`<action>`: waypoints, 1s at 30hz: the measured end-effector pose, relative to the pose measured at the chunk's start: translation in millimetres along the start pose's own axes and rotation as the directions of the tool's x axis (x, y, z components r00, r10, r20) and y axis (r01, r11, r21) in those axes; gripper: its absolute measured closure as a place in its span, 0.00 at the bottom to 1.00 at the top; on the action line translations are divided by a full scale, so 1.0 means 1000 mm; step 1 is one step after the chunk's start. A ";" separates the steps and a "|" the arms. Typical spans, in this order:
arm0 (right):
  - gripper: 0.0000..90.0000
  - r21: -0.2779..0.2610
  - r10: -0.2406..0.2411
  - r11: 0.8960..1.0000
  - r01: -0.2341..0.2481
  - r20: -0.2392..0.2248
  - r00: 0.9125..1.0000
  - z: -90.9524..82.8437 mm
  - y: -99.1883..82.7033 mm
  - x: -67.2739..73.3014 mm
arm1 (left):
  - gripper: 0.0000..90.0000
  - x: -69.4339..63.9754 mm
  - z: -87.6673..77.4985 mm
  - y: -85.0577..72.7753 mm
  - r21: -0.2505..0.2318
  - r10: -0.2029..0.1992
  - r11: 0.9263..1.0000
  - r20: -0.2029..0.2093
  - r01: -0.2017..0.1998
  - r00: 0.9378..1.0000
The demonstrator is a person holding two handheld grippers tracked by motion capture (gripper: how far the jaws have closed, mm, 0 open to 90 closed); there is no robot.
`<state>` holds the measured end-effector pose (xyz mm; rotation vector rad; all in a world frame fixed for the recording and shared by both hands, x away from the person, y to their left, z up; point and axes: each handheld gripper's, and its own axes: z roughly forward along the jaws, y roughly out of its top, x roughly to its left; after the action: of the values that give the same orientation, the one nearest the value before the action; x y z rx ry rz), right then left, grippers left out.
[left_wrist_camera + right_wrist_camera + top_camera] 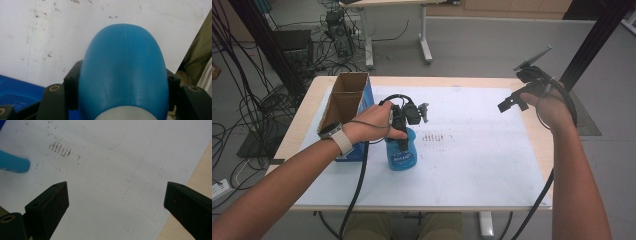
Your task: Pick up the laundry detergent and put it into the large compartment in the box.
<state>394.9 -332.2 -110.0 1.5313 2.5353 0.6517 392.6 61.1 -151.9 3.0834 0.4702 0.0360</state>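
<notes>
My left claw point(404, 131) grips the rounded blue plastic bottle point(402, 152) from above, pads pressed on both sides.

The bottle stands upright on the white paper sheet point(472, 165), long axis vertical, top toward my claw, near the sheet's front-left part. Just left stands the open blue cardboard box point(348, 102); rightward the sheet lies bare to its edge. Farther right, my right claw point(522, 100) hangs above the sheet's far right edge, jaws spread wide on nothing.
</notes>
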 end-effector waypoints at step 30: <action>0.06 0.002 0.002 1.000 -0.002 0.002 1.000 -0.001 -0.001 0.000 | 0.43 -0.003 0.000 0.002 0.013 0.002 1.000 -0.007 -0.002 1.000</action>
<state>393.8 -332.9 -109.5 1.5353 2.5340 0.6476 390.9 58.0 -152.4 3.0971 0.4699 0.0440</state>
